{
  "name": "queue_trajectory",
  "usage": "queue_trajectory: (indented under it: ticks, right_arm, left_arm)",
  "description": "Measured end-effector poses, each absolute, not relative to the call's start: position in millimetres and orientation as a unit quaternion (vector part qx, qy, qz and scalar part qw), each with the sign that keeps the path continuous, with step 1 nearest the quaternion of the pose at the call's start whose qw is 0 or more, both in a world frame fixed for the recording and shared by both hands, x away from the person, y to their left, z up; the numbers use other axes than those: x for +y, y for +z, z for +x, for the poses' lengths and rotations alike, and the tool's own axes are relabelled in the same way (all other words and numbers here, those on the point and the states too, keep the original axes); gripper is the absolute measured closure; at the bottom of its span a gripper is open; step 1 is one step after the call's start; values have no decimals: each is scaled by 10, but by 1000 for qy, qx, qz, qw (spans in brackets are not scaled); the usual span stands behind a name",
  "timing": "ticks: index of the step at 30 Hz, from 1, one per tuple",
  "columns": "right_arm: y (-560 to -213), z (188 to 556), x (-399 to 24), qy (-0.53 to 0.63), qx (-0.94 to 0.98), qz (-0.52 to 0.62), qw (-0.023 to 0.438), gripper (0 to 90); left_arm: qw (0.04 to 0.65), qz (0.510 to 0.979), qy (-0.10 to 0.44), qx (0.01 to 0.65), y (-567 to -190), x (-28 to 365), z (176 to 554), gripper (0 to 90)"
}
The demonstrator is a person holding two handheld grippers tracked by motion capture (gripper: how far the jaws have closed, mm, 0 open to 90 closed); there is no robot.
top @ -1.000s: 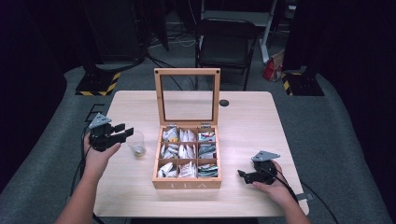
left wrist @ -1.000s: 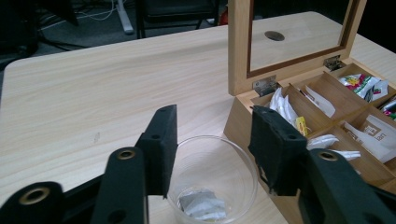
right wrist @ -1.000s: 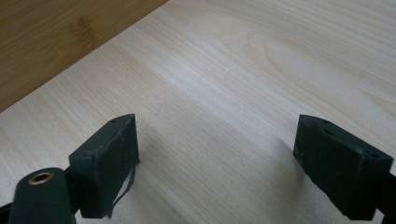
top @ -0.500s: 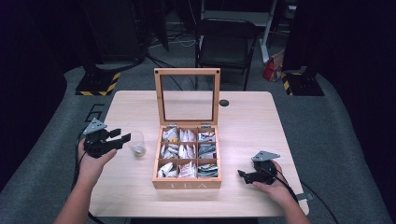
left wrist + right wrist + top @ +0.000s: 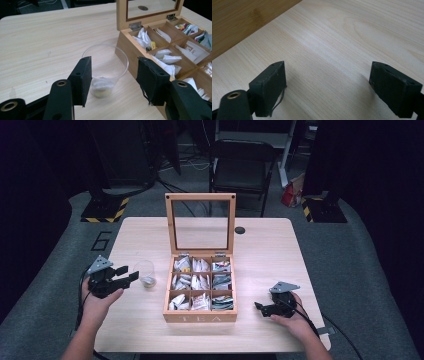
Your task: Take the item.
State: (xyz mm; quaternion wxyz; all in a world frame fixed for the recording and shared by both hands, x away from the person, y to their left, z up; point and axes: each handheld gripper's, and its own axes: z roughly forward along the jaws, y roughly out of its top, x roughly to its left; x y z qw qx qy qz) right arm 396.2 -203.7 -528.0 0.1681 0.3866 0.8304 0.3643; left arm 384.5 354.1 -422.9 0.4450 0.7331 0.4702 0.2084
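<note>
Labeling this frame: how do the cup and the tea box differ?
The cup is clear plastic and round; the tea box is wood and square. The cup holds one tea bag at its bottom; the box holds many packets in nine compartments. The cup has no lid; the box has a hinged lid standing open. Both stand upright on the table, close together.

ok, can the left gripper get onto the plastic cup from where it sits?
Probably yes. The left gripper is open and aimed at the plastic cup, nothing lies between them; the tea box stands close beside it.
</note>
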Motion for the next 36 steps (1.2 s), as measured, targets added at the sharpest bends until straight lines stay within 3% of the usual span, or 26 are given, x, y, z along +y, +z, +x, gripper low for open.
queue_trajectory:
  ticks: [36]
  right_arm:
    - [-5280, 3962, -2038, 364, 831, 386, 168, 134]
  left_arm:
    - [428, 732, 178, 499, -4785, 3606, 3719, 443]
